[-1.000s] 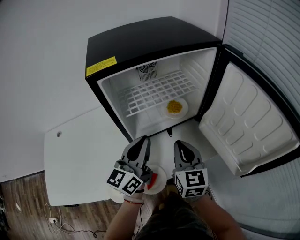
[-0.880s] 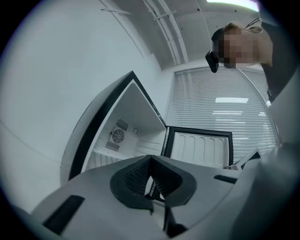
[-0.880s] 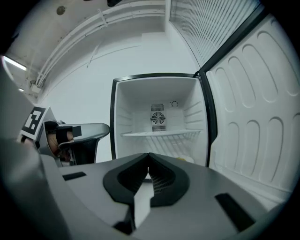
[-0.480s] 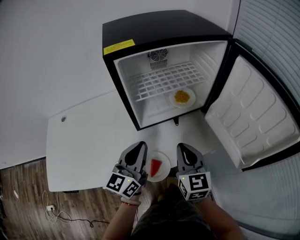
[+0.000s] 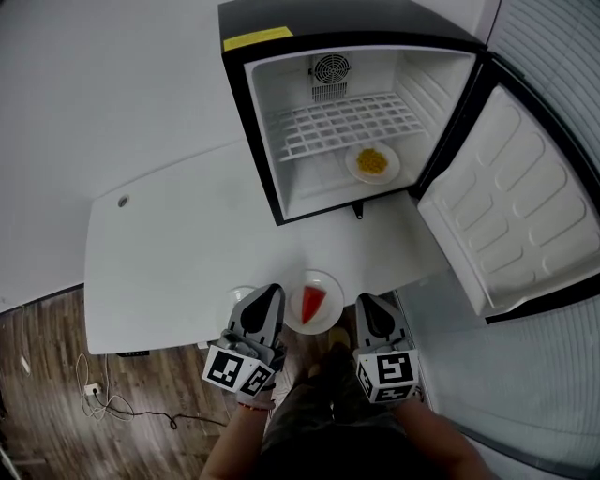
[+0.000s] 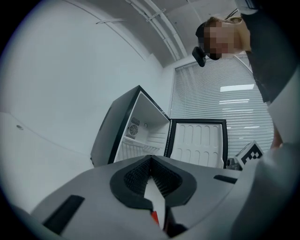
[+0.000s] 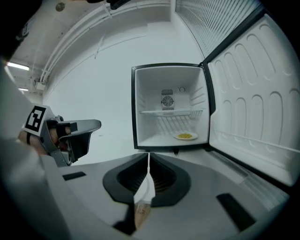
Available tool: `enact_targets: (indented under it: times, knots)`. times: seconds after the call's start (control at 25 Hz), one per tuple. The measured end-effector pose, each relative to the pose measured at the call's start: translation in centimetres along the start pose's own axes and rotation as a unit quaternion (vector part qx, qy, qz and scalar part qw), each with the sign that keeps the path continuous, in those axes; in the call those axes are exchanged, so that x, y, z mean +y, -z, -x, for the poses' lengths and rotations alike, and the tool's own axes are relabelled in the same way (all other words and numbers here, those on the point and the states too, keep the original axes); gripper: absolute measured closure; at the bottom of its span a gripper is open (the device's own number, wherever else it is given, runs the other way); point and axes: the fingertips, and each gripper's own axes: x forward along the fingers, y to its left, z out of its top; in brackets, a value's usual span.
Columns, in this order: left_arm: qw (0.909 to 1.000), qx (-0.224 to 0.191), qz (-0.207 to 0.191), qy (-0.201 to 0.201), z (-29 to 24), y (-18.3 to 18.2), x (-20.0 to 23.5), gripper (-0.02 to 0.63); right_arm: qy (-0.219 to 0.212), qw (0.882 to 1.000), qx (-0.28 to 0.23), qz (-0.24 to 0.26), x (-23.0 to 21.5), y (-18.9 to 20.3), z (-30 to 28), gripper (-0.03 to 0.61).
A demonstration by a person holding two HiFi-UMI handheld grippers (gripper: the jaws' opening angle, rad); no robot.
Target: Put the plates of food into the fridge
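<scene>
Notably, yellow label [image 5: 257, 38] atop fridge [image 5: 319, 19]; print unreadable.

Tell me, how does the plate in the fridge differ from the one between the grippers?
The fridge plate carries a heap of yellow food; the held plate carries one red wedge. The fridge plate rests on the floor of the fridge, below the shelf; the held plate is outside, its rim pinched by the left gripper and right gripper. Both are round and white.
</scene>
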Motion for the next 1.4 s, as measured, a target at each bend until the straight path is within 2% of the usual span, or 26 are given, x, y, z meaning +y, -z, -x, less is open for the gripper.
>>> enact_targets:
  times: [0.12,0.28,0.4,0.64,0.8,1.04,1.12,1.4]
  knots:
    - [1.0,0.005,0.005,-0.004,1.3,1.0,-0.2,0.607,-0.003,0.999,0.036,-0.037,0.5,3.3,0.7,0.57]
    - [0.9998,0.008,0.01,-0.016,2.9,2.3,-0.2,0.607,-0.029,0.991,0.083,-0.1,1.9,6.9,0.9,0.568]
    - [0.9995,0.016,0.017,-0.023,4.0,3.5,-0.1,0.607,-0.043,0.98,0.113,-0.157,2.8,9.0,0.6,0.515]
    - [0.9988,0.028,0.023,-0.033,5.1,5.4,0.6,0.607,-0.062,0.945,0.159,-0.278,4.4,12.7,-0.7,0.454]
    - [0.9983,0.034,0.028,-0.038,5.2,6.6,1.2,0.607,-0.066,0.915,0.167,-0.362,5.1,13.8,-1.7,0.416]
    - [0.9981,0.033,0.038,-0.035,4.4,7.4,1.4,0.607,-0.08,0.866,0.161,-0.467,6.0,14.2,-3.2,0.416]
    - [0.9982,0.036,0.036,-0.033,4.2,7.6,1.5,0.607,-0.088,0.856,0.16,-0.484,6.4,14.1,-3.6,0.416]
    - [0.9984,0.042,0.027,-0.026,3.6,7.9,1.7,0.607,-0.096,0.833,0.152,-0.523,7.0,14.1,-4.4,0.417]
